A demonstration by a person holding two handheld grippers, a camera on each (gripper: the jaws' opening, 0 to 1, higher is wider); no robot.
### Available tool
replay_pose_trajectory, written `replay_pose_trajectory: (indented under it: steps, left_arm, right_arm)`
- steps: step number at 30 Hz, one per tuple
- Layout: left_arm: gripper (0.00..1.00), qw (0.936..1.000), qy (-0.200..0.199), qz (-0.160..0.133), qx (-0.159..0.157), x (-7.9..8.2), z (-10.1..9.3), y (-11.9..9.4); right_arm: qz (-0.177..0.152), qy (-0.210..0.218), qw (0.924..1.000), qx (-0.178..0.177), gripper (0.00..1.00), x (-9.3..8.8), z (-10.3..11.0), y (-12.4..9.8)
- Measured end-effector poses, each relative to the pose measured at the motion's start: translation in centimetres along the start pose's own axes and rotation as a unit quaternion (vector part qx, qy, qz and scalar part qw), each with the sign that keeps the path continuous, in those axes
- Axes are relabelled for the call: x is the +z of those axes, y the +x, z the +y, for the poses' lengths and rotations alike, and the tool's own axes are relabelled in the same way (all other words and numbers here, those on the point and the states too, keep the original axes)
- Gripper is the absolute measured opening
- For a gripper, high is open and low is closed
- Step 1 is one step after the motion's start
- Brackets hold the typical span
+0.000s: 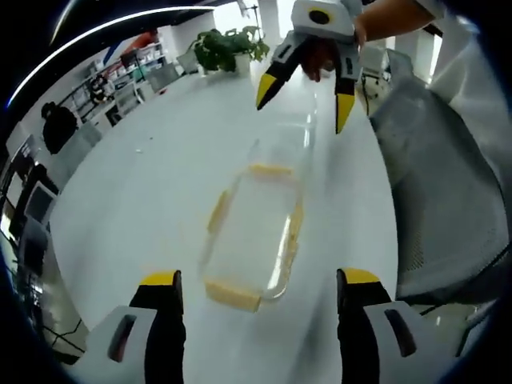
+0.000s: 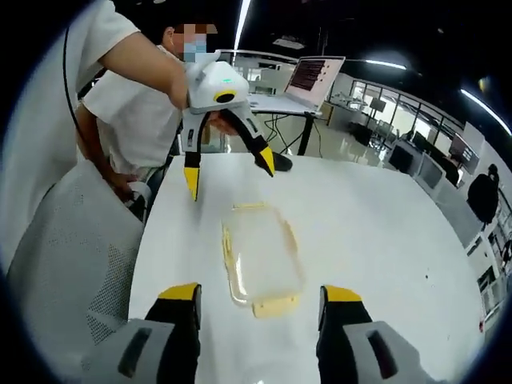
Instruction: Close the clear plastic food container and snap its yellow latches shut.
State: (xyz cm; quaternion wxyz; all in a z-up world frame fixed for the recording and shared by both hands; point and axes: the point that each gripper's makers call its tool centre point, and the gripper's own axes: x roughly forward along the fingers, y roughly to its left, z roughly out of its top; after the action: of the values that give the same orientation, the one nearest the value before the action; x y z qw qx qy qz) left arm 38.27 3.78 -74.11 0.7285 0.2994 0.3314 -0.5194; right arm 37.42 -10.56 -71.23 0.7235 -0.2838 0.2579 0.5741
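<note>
Your left gripper point(image 1: 260, 292) hangs wide open and empty, the clear container point(image 1: 254, 232) on the white table point(image 1: 152, 184) just ahead between its jaws. Your right gripper point(image 2: 260, 308), equally spread, holds nothing, hovering at the container's opposite end.

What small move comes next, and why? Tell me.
Probably lower the left tongs toward the near yellow latch of the clear container. Both tongs are open and hang above the white table, the right tongs at the opposite end, neither touching the container, whose latches look splayed outward.
</note>
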Motion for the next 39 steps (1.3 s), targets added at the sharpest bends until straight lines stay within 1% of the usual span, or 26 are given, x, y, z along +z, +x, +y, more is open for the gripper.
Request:
replay_pose_trajectory:
  steps: [4,10,12,14,16,19,24,26,27,30,33,35,37,38,39]
  left_arm:
    - [0.76,0.9997,0.015,0.013,-0.011,-0.6,0.3,0.5]
    - [0.73,0.9993,0.025,0.021,-0.018,-1.1,0.8,0.9]
    - [0.73,0.9990,0.027,0.025,-0.024,-1.3,0.8,1.1]
    - [0.74,0.9985,0.024,0.034,-0.035,-1.8,0.7,1.3]
    - [0.74,0.9983,0.021,0.038,-0.039,-2.1,0.9,1.5]
    - [0.73,0.9975,0.026,0.045,-0.049,-2.5,0.7,1.7]
    - [0.72,0.9970,0.030,0.048,-0.053,-2.6,0.8,1.8]
    - [0.71,0.9968,0.034,0.049,-0.054,-2.7,0.9,1.8]
    - [0.71,0.9968,0.035,0.049,-0.053,-2.7,1.1,1.8]
    - [0.70,0.9964,0.046,0.051,-0.051,-2.8,1.3,1.9]
    - [0.69,0.9956,0.052,0.052,-0.057,-2.9,1.2,2.0]
    - [0.70,0.9955,0.057,0.051,-0.055,-2.8,1.2,2.1]
    - [0.71,0.9955,0.062,0.051,-0.051,-2.8,1.5,2.3]
    - [0.71,0.9953,0.065,0.052,-0.049,-2.9,1.6,2.3]
    - [0.71,0.9951,0.068,0.053,-0.048,-2.9,1.7,2.4]
  right_arm:
    - [0.007,0.002,1.0000,0.002,0.57,-0.4,-0.5,0.5]
    - [0.023,-0.002,0.9997,0.006,0.53,-1.2,-0.9,1.1]
    - [0.029,-0.001,0.9995,0.011,0.50,-1.4,-1.0,1.4]
    - [0.036,0.007,0.9992,0.013,0.52,-1.7,-1.1,1.6]
    - [0.041,0.017,0.9988,0.020,0.52,-1.9,-1.0,2.0]
    - [0.049,0.014,0.9984,0.023,0.52,-2.3,-1.2,2.4]
    - [0.055,0.014,0.9981,0.026,0.52,-2.5,-1.4,2.8]
    - [0.062,0.005,0.9975,0.033,0.51,-2.8,-1.3,3.0]
    - [0.059,-0.007,0.9973,0.043,0.50,-2.8,-1.0,3.0]
    - [0.062,-0.019,0.9967,0.049,0.50,-3.1,-0.8,3.2]
    - [0.066,-0.023,0.9963,0.050,0.47,-3.3,-1.0,3.3]
    - [0.069,-0.027,0.9963,0.044,0.45,-3.4,-1.3,3.4]
    - [0.073,-0.020,0.9961,0.044,0.47,-3.6,-1.5,3.6]
    - [0.074,-0.020,0.9961,0.044,0.49,-3.7,-1.5,3.7]
    - [0.076,-0.025,0.9959,0.043,0.50,-3.7,-1.6,3.7]
